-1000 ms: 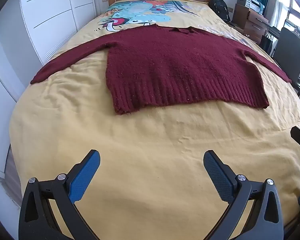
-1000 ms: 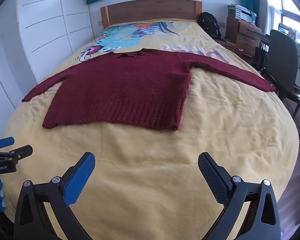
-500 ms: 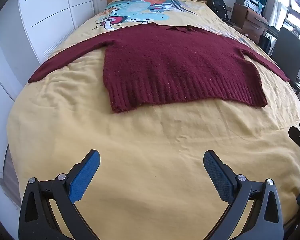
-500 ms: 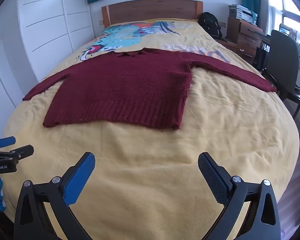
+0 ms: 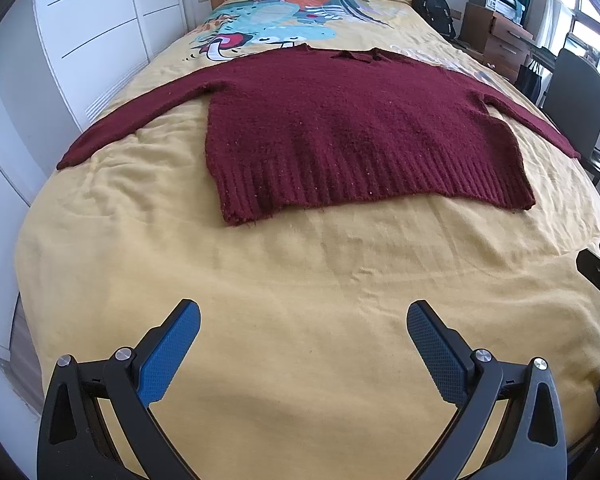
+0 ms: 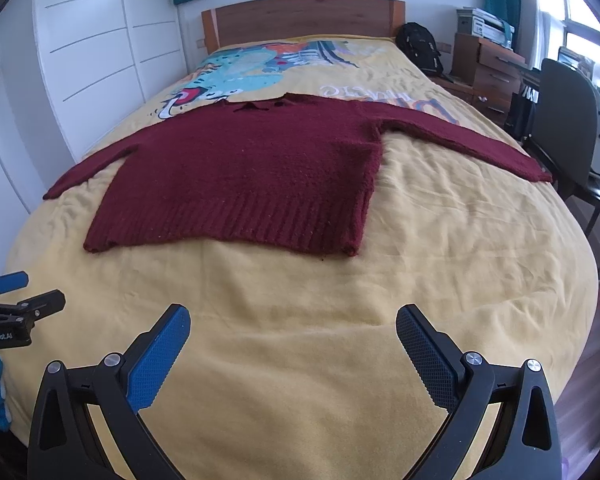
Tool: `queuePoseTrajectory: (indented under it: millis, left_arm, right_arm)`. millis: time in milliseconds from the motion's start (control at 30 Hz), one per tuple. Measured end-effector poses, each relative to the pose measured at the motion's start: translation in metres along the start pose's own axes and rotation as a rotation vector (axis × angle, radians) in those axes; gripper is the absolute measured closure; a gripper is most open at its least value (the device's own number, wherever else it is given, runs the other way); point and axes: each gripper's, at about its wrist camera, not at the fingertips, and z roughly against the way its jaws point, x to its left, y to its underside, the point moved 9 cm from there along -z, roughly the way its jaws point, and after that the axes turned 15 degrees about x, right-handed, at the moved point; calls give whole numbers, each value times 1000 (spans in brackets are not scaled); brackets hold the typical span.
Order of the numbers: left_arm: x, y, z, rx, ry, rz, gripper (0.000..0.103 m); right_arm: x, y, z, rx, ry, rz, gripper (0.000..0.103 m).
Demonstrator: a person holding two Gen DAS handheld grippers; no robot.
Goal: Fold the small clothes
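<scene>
A dark red knitted sweater (image 5: 352,128) lies flat on the yellow bedspread (image 5: 300,288), sleeves spread to both sides, ribbed hem toward me. It also shows in the right wrist view (image 6: 252,176). My left gripper (image 5: 303,320) is open and empty, hovering over bare bedspread well short of the hem. My right gripper (image 6: 293,322) is open and empty, also short of the hem. The left gripper shows at the left edge of the right wrist view (image 6: 20,296).
White wardrobe doors (image 5: 100,40) run along the bed's left side. A wooden headboard (image 6: 300,16) is at the far end. A black backpack (image 6: 420,52), a wooden drawer unit (image 6: 488,68) and a dark chair (image 6: 564,120) stand to the right.
Both grippers have moved a little forward toward the sweater, which looks slightly larger and lower in the left wrist view. Both stay open.
</scene>
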Motion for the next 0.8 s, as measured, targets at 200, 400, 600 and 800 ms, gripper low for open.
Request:
queuePoseTrajectory:
  millis: [200, 400, 600, 800]
  left_arm:
    - [0, 1, -1, 1, 2, 0, 1]
    - [0, 1, -1, 0, 1, -8, 1]
    - [-3, 3, -4, 17, 10, -16, 1]
    - [-2, 1, -6, 19, 20, -15, 1]
  right_arm:
    - [-1, 0, -2, 9, 3, -5, 0]
    - [-2, 1, -4, 14, 3, -7, 0]
    - [-3, 1, -5, 22, 10, -11, 0]
    - [-5, 1, -7, 30, 21, -21, 0]
